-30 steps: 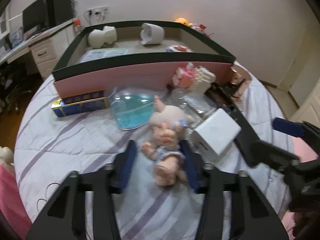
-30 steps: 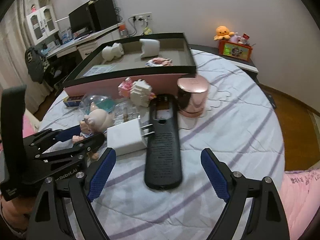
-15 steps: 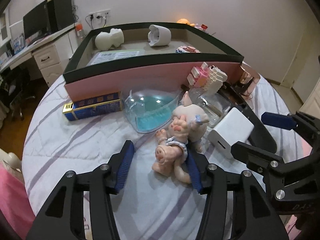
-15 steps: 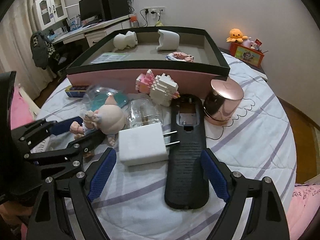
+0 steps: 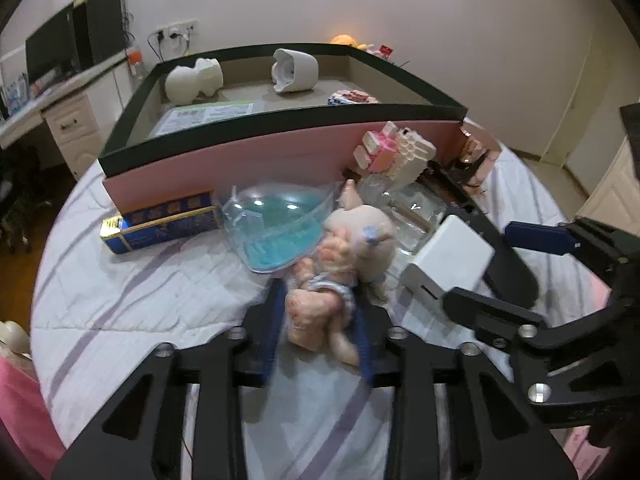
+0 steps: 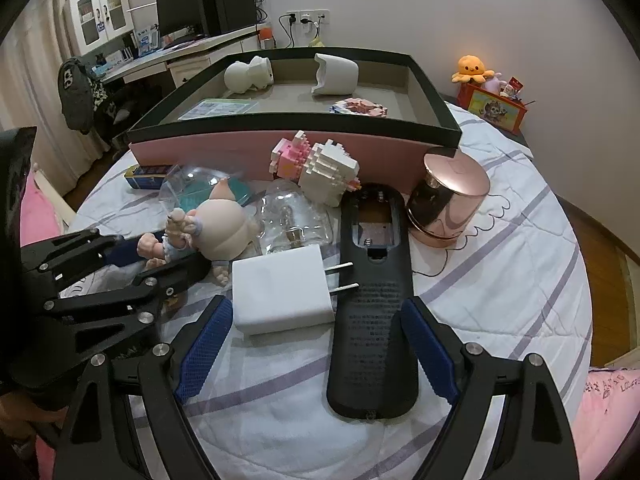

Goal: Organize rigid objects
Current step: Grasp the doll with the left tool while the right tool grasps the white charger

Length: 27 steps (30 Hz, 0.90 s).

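A small pink doll (image 5: 340,276) lies on the striped bedcover, and my left gripper (image 5: 318,320) is shut on its body and legs; the doll also shows in the right wrist view (image 6: 212,232). My right gripper (image 6: 312,348) is open above a white plug charger (image 6: 282,292) and a long black battery cover (image 6: 374,292). The charger (image 5: 448,258) lies right of the doll. A dark-rimmed tray (image 5: 280,118) at the back holds white figurines and a pink block piece.
A clear blue-tinted shell (image 5: 276,224), a blue and gold box (image 5: 160,220), a pink and white brick figure (image 6: 320,168), a clear bulb package (image 6: 296,220) and a rose-gold cylinder (image 6: 448,200) crowd the space before the tray. A desk (image 6: 168,56) stands behind.
My left gripper has closed from wide open onto the doll. My right gripper has come closer over the charger and battery cover, still open.
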{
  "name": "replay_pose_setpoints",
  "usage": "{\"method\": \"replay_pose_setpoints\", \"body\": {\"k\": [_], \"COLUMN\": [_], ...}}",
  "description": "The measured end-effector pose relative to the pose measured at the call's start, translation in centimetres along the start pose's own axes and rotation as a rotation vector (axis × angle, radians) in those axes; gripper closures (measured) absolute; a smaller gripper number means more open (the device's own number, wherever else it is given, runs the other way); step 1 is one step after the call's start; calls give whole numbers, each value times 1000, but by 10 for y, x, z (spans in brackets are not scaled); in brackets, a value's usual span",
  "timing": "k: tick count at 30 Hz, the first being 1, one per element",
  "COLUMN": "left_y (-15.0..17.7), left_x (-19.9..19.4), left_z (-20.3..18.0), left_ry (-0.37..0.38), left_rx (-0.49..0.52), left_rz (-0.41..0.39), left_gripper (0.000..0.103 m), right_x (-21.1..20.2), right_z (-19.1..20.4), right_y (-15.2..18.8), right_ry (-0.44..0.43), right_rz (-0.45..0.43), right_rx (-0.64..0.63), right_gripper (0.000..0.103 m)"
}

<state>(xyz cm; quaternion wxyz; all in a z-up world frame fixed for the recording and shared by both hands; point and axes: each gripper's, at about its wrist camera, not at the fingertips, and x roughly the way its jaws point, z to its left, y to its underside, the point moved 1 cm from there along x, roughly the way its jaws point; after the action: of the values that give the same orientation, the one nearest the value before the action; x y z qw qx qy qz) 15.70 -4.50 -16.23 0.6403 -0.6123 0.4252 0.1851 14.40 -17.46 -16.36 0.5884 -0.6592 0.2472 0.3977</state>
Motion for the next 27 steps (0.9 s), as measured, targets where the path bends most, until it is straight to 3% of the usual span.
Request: {"method": "replay_pose_setpoints", "body": {"k": [5,9,12,13,20,27], "left_y": [11,19,22,23,23,14], "left_x": [-12,-21,-27,-29,-38,-53], "left_z": [8,14,19,21,26,29], "left_ry": [-14,-27,-35,-36,-26,-26], "left_rx": [-40,-66,-84,-90,-112,-119], "left_rz": [-11,-15,-19,-21,-40,-78], "left_gripper": [73,73,73,73,73,73], "right_x": [1,10,11,9,-4,-30], "right_z": [11,22,26,26,20,19], "right_y": [0,0,1,0,3,-6], "right_ry": [4,79,123,117,31,-15], "right_rz": [-1,-20,-37,-40,-42,-97], "right_rx": [-31,-98,-131,-131,-86,-65], "right_gripper": [15,16,28,36,36,36]}}
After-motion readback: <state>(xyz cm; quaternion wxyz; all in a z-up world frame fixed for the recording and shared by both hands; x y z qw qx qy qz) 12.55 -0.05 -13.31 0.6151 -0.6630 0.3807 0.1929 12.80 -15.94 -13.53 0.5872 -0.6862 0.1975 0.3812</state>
